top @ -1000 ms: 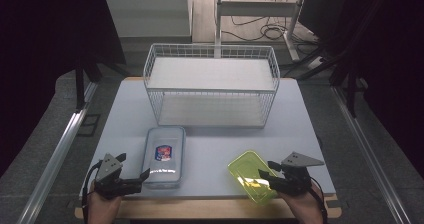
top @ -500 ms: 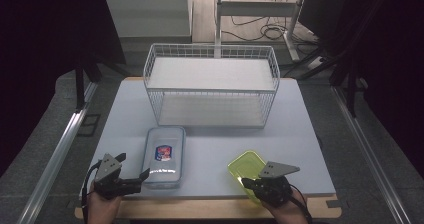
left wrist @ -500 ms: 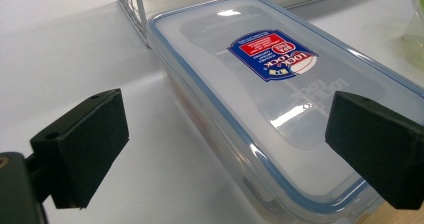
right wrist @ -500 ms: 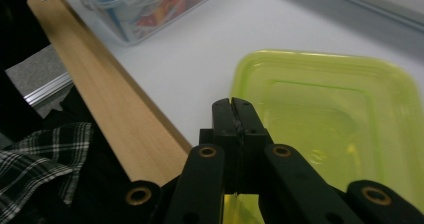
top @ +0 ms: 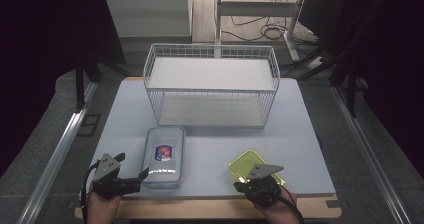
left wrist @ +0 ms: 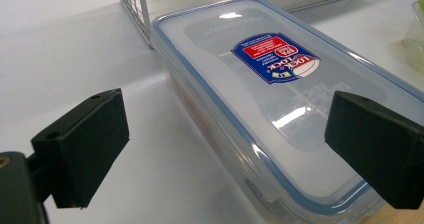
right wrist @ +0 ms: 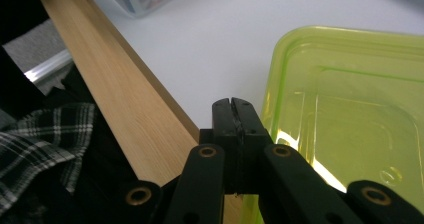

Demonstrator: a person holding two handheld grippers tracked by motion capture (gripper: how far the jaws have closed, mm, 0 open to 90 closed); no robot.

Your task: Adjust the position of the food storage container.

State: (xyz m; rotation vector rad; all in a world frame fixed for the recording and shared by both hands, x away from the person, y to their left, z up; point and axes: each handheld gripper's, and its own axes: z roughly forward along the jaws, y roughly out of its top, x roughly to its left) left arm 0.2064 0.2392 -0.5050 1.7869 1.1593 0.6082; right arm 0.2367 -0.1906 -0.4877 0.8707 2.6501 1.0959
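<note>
Plastic boxes, two (one clear (top: pixel 164 157), one yellow-green (top: pixel 248 163)); left gripper (left wrist: pixel 227 149) agape, right gripper (right wrist: pixel 234 109) clenched empty.

Clear lidded box (top: pixel 164 156), blue-rimmed, flat near front edge; yellow-green container (top: pixel 252 165) well right.

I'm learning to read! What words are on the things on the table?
"LOCK&LOCK", white on the red and blue sticker atop the clear rectangular plastic box with a blue-rimmed lid.
Small lines on the sticker's red part: too tiny to read.
Yellow-green see-through plastic container: no words.
</note>
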